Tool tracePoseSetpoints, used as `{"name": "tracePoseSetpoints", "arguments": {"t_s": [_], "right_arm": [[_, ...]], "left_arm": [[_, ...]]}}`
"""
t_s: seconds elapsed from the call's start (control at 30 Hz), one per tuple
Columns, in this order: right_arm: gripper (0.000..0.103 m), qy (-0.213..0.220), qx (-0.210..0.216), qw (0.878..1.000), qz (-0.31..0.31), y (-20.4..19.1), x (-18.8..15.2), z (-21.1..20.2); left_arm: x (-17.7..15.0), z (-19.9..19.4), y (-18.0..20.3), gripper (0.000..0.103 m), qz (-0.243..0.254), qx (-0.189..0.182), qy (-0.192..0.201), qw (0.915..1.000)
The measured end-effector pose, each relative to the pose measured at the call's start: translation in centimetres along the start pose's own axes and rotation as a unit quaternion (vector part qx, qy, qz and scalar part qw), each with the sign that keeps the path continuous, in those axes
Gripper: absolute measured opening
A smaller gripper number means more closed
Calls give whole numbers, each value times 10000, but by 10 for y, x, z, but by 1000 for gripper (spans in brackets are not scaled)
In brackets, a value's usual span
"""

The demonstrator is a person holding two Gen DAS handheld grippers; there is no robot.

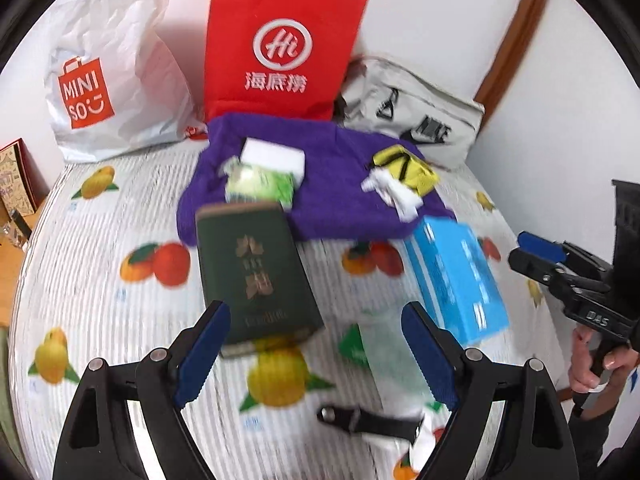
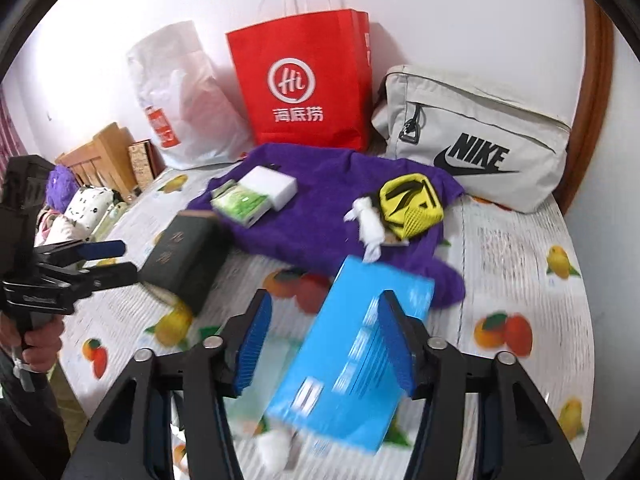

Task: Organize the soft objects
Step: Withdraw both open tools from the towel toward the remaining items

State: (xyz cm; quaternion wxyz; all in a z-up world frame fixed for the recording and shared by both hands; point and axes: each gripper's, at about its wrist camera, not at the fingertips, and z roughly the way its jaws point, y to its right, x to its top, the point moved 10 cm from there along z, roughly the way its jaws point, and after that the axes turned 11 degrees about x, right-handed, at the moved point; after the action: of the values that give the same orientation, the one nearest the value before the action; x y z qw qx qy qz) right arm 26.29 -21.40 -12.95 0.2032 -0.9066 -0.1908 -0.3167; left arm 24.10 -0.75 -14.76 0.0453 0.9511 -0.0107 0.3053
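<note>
I see the purple towel [image 2: 320,216] spread on the bed [image 2: 520,264], long axis running left-right, before the red bag [image 2: 304,80]. My left gripper [image 1: 316,360] is spread wide, empty; my right gripper [image 2: 324,344] is parted, gripping nothing, over the blue box [image 2: 352,360].

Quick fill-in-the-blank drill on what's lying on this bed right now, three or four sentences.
1. The yellow pouch lies on the ____ cloth.
2. The bag standing between the white plastic bag and the grey Nike bag is ____.
3. The box nearest the right gripper is ____.

Missing words: purple; red; blue
</note>
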Motion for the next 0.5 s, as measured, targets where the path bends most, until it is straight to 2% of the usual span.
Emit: {"name": "tracePoseSetpoints", "arguments": {"t_s": [0.23, 0.4, 0.5], "right_arm": [[61, 59, 35, 9999, 133, -20, -47, -22], [62, 25, 117, 9994, 331, -27, -83, -23], [62, 9, 149, 9989, 442, -27, -101, -22]], "left_arm": [[-53, 3, 23, 87, 273, -49, -263, 9993], [-92, 14, 36, 87, 467, -60, -445, 9979], [-103, 20, 39, 87, 467, -14, -512, 9976]]}}
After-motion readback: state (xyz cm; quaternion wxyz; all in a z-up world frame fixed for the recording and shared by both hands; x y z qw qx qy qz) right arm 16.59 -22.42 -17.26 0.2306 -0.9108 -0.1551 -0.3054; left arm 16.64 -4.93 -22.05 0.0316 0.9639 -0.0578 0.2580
